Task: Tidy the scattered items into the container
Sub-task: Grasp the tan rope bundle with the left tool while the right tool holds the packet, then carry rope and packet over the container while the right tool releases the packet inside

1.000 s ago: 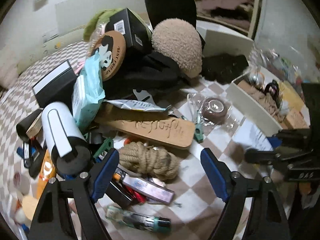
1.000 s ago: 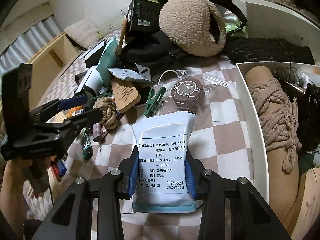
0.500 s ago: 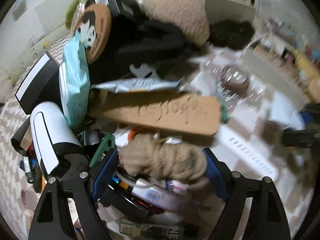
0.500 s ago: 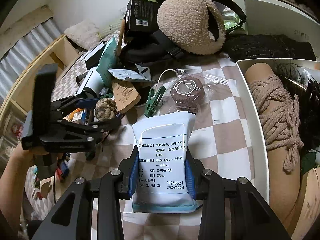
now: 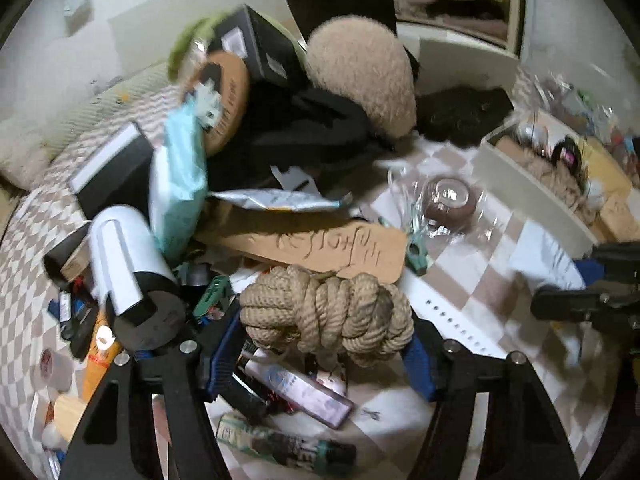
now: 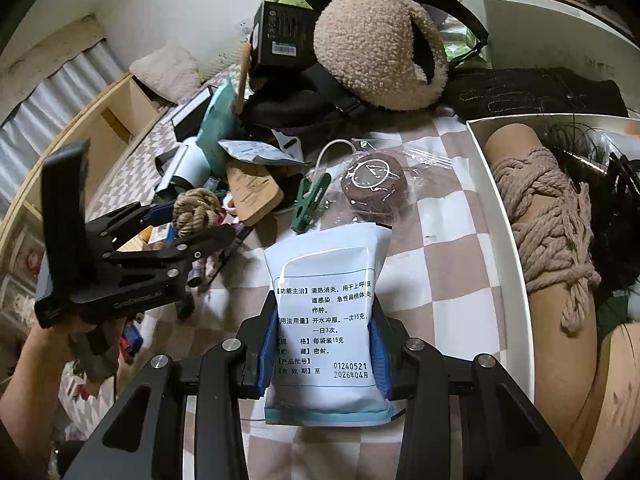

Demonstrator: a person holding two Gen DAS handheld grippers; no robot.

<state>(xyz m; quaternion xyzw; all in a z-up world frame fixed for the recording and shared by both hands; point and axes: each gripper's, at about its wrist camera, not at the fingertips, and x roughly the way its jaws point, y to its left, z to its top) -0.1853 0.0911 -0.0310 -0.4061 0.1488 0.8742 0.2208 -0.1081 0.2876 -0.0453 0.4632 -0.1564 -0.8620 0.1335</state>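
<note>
- Since a second ago the left gripper has come forward onto the rope bundle; its fingers have just been closing, and the blue pads now press the bundle from both sides, gripping it.
- From the right wrist view, at about 9 o'clock, a person's hand holds that gripper by its black handle, forearm coming in from the lower left edge, the tool pitched downward with its tips toward 2 o'clock.
- Under the bundle lies the clutter pile: a white-and-black cylinder at 9 o'clock of it, a flat purple-ended tube at 6 o'clock, and a tan wooden board touching it at 12 o'clock.
- At the middle of the right wrist view, the right gripper points down and ahead over the checked cloth, which may be a worktop or a bed.
- Its fingers are clamped on the lower part of a white printed sachet, which stands between the pads with its top toward 12 o'clock.
- Beyond the sachet, at 12 o'clock, lie a green clip and a brown roll in clear wrap; farther on, a fluffy beige cap.
- At 3 o'clock the white container already holds a tan object bound with rope and dark tangled stuff.
</note>
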